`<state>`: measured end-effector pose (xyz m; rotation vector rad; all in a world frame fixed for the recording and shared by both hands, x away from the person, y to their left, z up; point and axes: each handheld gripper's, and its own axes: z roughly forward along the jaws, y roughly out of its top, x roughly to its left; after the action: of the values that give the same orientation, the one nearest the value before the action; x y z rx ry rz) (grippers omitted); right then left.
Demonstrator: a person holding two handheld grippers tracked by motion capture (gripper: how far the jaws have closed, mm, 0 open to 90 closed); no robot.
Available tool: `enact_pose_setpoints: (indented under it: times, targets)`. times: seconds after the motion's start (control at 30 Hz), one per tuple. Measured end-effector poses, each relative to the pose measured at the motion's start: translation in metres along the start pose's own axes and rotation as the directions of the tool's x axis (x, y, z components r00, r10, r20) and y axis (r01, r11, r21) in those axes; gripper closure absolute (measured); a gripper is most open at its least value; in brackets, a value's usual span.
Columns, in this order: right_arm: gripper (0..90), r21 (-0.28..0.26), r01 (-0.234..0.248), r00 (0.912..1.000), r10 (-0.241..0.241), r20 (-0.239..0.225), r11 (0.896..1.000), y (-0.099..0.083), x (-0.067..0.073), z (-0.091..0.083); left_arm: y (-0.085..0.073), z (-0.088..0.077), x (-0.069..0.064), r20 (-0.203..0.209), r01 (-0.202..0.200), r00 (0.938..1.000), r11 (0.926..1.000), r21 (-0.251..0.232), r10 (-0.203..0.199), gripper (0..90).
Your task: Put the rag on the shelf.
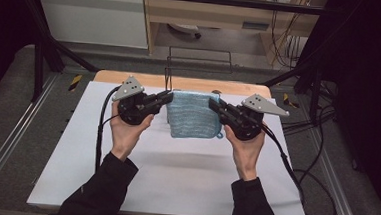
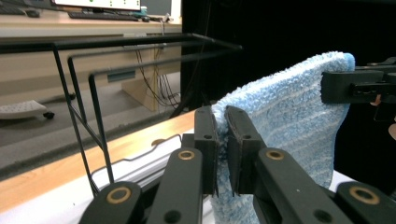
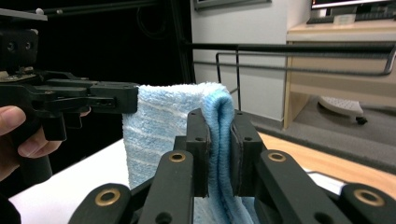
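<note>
A folded light-blue towel [image 1: 193, 115] hangs in the air between my two grippers, above the white table surface [image 1: 169, 171]. My left gripper [image 1: 168, 97] is shut on its upper left corner; the pads pinch the terry cloth [image 2: 280, 112] in the left gripper view, at the left gripper [image 2: 222, 135]. My right gripper [image 1: 214, 103] is shut on the upper right corner, where the folded edge of the towel [image 3: 159, 126] sits between the pads of the right gripper [image 3: 219, 140]. The towel's lower edge hangs down, with a small loop [image 1: 220, 136] at its lower right.
A black wire rack [image 1: 200, 60] stands just behind the table's wooden far edge [image 1: 180, 82], close behind the towel. Cables [image 1: 299, 174] trail off the right side. A desk and a white cabinet stand farther back.
</note>
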<state>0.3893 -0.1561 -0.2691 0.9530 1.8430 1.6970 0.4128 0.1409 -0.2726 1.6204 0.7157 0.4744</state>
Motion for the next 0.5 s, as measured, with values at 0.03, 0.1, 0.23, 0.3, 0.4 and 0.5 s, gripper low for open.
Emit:
enact_pose_setpoints:
  times: [0.03,0.1,0.23,0.3,0.4,0.5]
  targets:
    - [80.9,-0.007,0.004,1.0,-0.004,0.003,1.0,0.002,0.0,0.0,0.002,0.0,0.0,-0.001,-0.003,1.0,1.0,-0.007,0.003,83.4]
    - [81.0,-0.014,0.008,1.0,-0.008,0.005,1.0,0.004,0.001,0.001,0.006,0.0,0.001,-0.004,-0.003,1.0,0.9998,-0.019,0.003,83.4]
    - [81.0,-0.03,0.025,0.9996,-0.024,0.015,0.999,0.013,0.002,0.002,0.014,0.0,0.002,-0.011,-0.008,0.9999,0.9992,-0.038,0.008,83.4]
    - [81.0,-0.044,0.031,0.9994,-0.03,0.019,0.999,0.019,0.003,0.003,0.018,0.0,0.003,-0.013,-0.009,0.9999,0.9989,-0.047,0.008,83.4]
    - [81.0,-0.056,0.036,0.9992,-0.035,0.019,0.998,0.024,0.003,0.003,0.024,0.0,0.004,-0.017,-0.016,0.9998,0.9979,-0.063,0.014,83.5]
    - [81.1,-0.071,0.045,0.9988,-0.043,0.025,0.996,0.03,0.003,0.003,0.031,0.0,0.003,-0.02,-0.023,0.9996,0.9966,-0.079,0.021,83.5]
